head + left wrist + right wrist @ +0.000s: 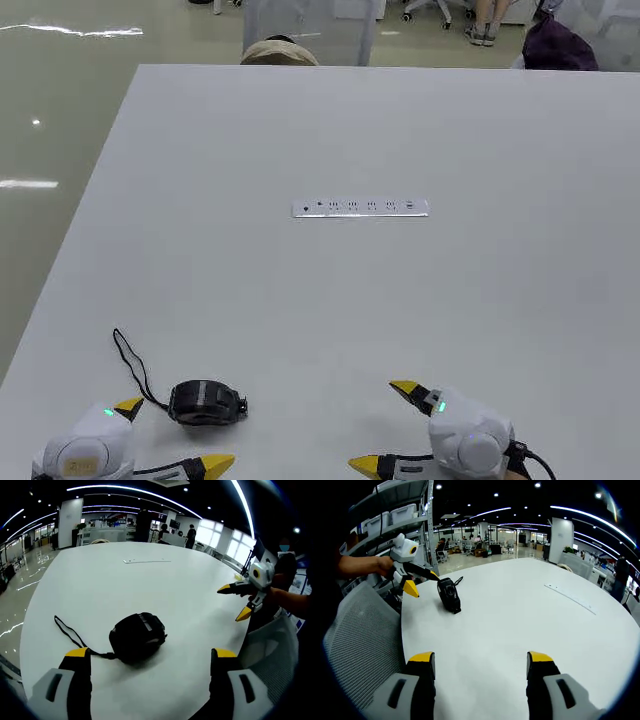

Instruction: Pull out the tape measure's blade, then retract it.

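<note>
The black tape measure (207, 402) lies on the white bench (400, 300) with its blade not drawn out. Its thin black wrist strap (130, 362) trails off from its left side. The left gripper (172, 435) is just beside the tape measure on the person's side, jaws spread wide, holding nothing and not touching it. The right gripper (383, 426) is well to the tape measure's right, also spread and empty. A power strip (360, 208) lies far beyond the tape measure.
</note>
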A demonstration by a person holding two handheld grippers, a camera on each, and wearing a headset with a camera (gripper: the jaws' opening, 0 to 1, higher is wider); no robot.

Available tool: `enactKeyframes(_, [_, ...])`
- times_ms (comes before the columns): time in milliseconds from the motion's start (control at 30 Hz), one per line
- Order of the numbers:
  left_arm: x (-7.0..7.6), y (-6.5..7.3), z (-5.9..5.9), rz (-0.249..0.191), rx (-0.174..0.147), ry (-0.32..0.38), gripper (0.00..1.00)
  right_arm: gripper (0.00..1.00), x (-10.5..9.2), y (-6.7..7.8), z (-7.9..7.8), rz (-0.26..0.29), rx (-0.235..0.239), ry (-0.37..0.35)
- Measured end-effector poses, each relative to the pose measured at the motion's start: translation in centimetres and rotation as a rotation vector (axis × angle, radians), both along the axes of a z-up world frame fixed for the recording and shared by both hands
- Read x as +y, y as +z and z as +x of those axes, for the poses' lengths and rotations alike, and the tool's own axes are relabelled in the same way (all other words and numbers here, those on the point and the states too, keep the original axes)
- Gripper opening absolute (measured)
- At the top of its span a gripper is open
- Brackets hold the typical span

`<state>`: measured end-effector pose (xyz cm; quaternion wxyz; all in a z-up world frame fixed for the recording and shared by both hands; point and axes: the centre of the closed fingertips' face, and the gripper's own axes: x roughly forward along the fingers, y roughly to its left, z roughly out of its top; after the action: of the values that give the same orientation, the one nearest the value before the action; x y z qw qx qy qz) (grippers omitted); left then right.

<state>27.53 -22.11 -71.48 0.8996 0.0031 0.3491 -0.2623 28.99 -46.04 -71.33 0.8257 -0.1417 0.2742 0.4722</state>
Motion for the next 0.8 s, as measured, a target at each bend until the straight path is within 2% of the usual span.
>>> enactKeyframes(133, [0.3, 0.2, -0.5, 0.002, -0.007, -0.015, 0.99, 0.81, -1.3, 0.4, -0.1, 0.000, 0.003, -0.049])
enactKeyframes(233, [0.9, 0.5, -0.6, 0.019, -0.021, -0.008, 0.99, 0.84, -2.1, 0.6, -0.2, 0.007, 0.011, -0.088])
enactKeyframes(433, [1.1, 1.1, -1.0, 0.020, -0.029, -0.019, 0.99, 0.90, -3.0, 1.2, -1.0, 0.012, 0.014, -0.113])
enactKeyframes(567, [1.0, 1.5, -1.3, 0.042, -0.044, -0.037, 0.99, 0.91, -3.4, 1.4, -1.2, 0.017, 0.019, -0.130])
enactKeyframes(800, [1.0, 1.7, -1.6, 0.052, -0.032, -0.042, 0.99, 0.92, -4.0, 1.5, -1.4, 0.015, 0.015, -0.145])
